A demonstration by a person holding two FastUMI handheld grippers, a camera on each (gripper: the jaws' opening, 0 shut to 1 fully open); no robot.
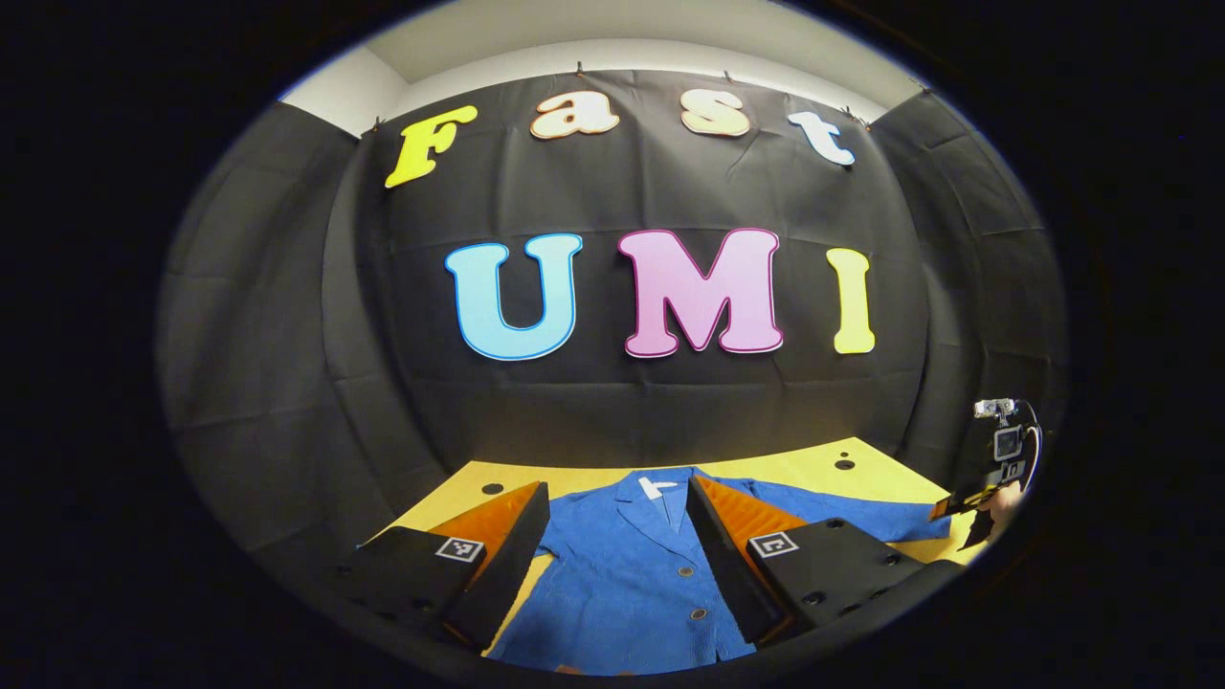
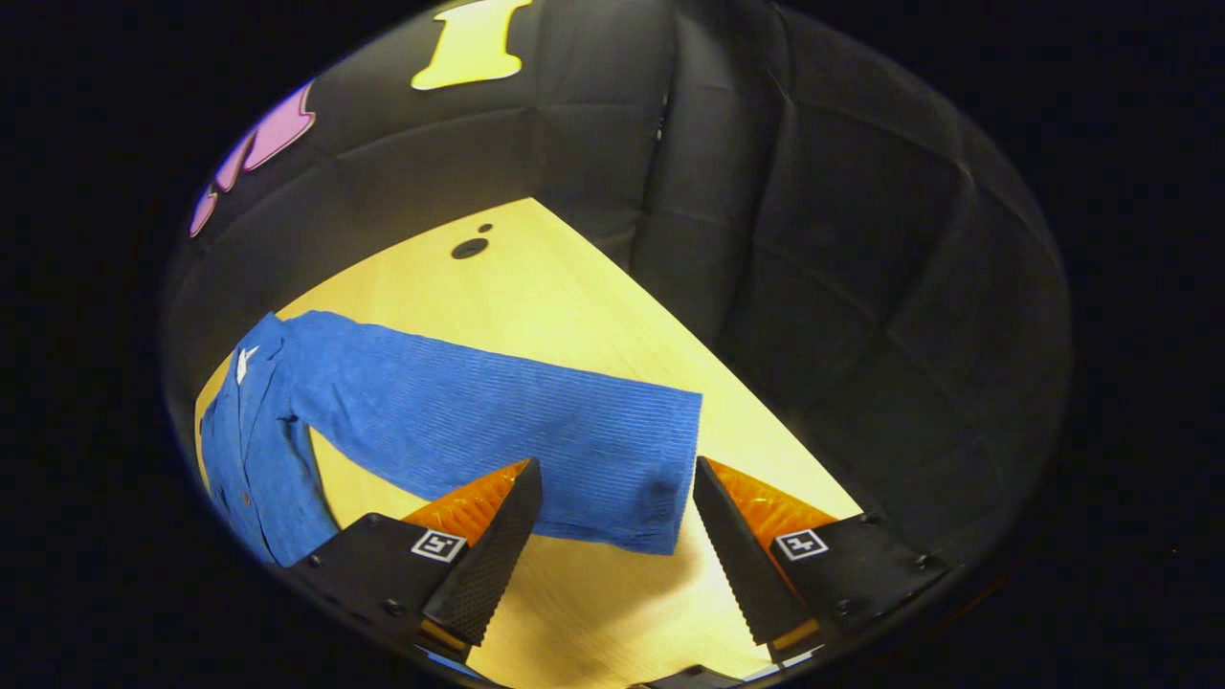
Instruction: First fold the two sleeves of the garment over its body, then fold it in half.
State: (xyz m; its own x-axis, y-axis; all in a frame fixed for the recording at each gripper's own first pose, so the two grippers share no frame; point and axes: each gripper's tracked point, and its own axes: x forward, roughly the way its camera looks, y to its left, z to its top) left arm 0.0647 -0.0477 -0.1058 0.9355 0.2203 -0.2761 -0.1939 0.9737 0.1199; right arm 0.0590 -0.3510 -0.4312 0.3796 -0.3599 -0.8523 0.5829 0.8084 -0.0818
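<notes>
On worktop (image 2: 574, 287) blue garment (image 1: 632, 574) lies flat, sleeve (image 2: 498, 421) w/ cuff out right, unfolded. Right tool (image 2: 612, 498) spread over cuff; left tool (image 1: 617, 536) spread. All folds left.

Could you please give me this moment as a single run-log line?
stage: before first sleeve fold | right gripper: open, over sleeve cuff | left gripper: open above shirt body | table

Left gripper view looks level across the desk (image 1: 813, 469) toward the wall; right gripper view tilts down nearer; both share the blue garment (image 2: 498, 421).
</notes>
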